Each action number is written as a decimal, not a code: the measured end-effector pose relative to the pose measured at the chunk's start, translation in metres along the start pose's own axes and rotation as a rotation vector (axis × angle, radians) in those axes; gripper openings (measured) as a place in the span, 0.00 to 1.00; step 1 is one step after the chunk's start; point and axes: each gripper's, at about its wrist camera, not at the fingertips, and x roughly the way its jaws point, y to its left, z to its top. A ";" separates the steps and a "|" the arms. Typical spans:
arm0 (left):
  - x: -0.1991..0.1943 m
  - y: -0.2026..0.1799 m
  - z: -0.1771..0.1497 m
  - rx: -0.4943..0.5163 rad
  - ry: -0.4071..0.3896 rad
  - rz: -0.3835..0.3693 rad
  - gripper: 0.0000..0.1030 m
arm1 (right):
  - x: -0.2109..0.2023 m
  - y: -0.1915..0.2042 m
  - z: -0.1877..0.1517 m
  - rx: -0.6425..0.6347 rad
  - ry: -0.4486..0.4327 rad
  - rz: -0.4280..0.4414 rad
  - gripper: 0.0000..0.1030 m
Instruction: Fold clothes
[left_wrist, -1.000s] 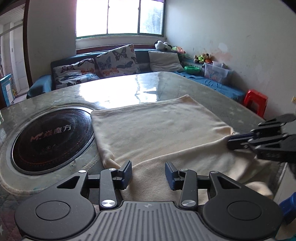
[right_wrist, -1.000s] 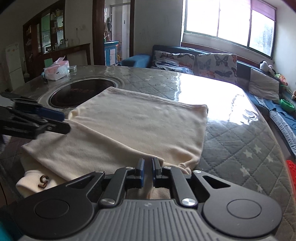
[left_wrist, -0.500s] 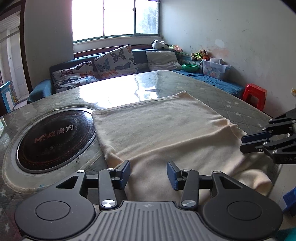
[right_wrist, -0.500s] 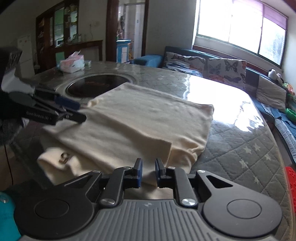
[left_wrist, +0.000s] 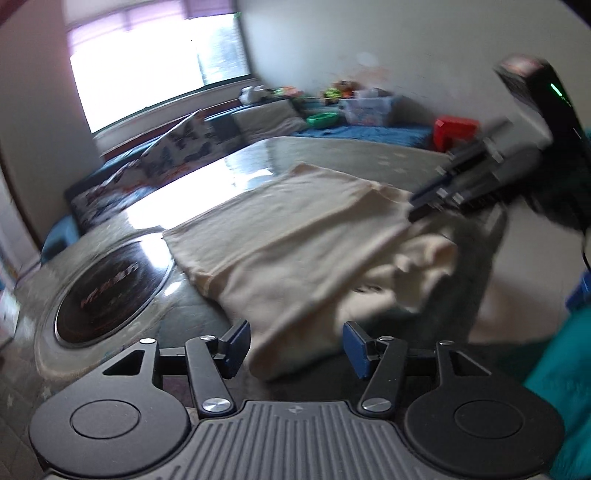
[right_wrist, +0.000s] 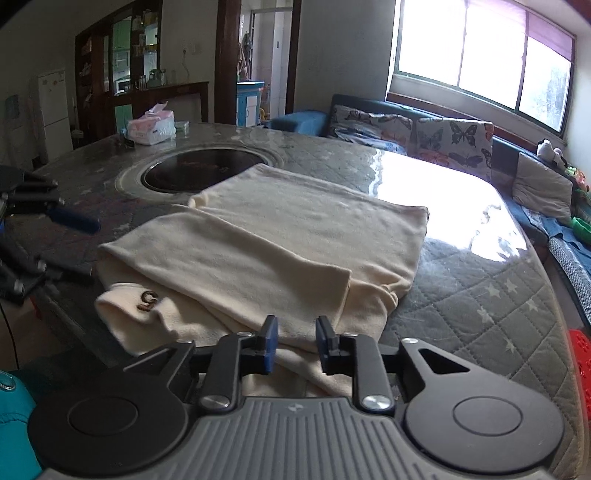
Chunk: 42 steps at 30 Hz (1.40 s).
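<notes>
A cream garment lies folded on the quilted table, with its near edge hanging over the table's front. A small brown mark shows on its lower layer. My right gripper is open and empty just over the hanging edge. My left gripper is open and empty, pulled back from the garment at its near left corner. The left wrist view is blurred. Each gripper shows in the other's view: the right one at the garment's right edge, the left one to the left of the garment.
A round black hotplate is set into the table beyond the garment. A pink tissue pack stands at the far left. A sofa with butterfly cushions runs behind the table. A red stool stands at the right.
The right gripper opened and let go of the garment's edge. Both grippers pulled back toward the table's front. The left gripper opened wider and swung, blurring its view.
</notes>
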 end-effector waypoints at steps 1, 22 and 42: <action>0.000 -0.005 -0.001 0.028 -0.004 -0.006 0.57 | -0.003 0.001 0.000 -0.006 -0.005 -0.004 0.27; 0.031 -0.014 0.030 -0.009 -0.112 -0.071 0.09 | -0.036 0.021 -0.022 -0.208 0.022 0.027 0.60; 0.034 0.008 0.028 -0.063 -0.084 -0.104 0.35 | 0.013 0.012 0.008 -0.128 0.018 0.135 0.16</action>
